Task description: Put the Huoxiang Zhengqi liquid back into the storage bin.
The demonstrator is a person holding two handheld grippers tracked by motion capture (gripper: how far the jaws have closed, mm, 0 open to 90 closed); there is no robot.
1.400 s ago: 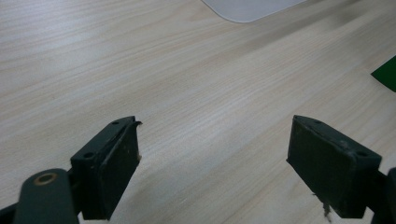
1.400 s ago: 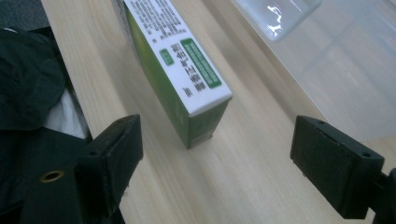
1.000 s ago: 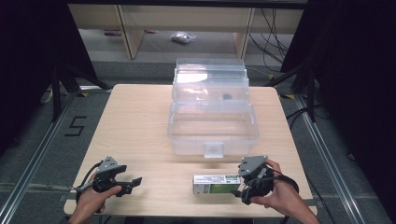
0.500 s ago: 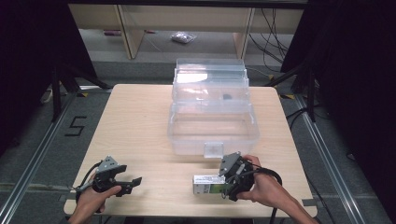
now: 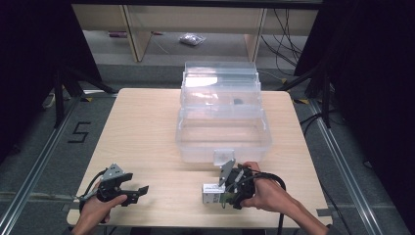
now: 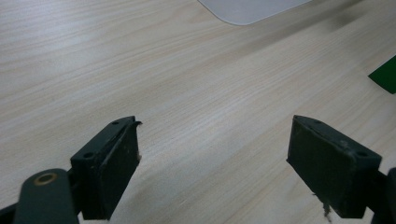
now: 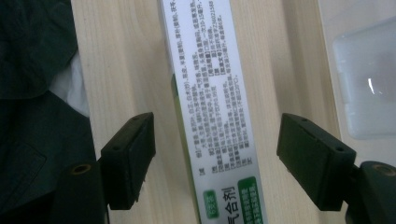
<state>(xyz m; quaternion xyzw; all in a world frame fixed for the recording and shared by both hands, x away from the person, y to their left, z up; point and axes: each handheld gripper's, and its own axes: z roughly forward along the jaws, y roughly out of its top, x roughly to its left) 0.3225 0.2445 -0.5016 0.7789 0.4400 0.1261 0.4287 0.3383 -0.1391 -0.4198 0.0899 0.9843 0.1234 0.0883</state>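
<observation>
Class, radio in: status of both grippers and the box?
Left gripper open, idle. Right gripper open, straddling white carton. Clear box open beyond. Nothing blocking.

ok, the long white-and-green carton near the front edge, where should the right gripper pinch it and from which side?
Across its narrow width, on the two long sides near mid-length, coming from above. The carton lies flat on the table, long and slim, so those sides are the faces the open jaws can span. The right gripper already straddles it, a jaw on each side, neither touching. The clear box sits beyond, out of the way.

You're looking forward and down on the table (image 5: 147, 122) from above. Both hand-held gripper cameras sit close over that same wood.
</observation>
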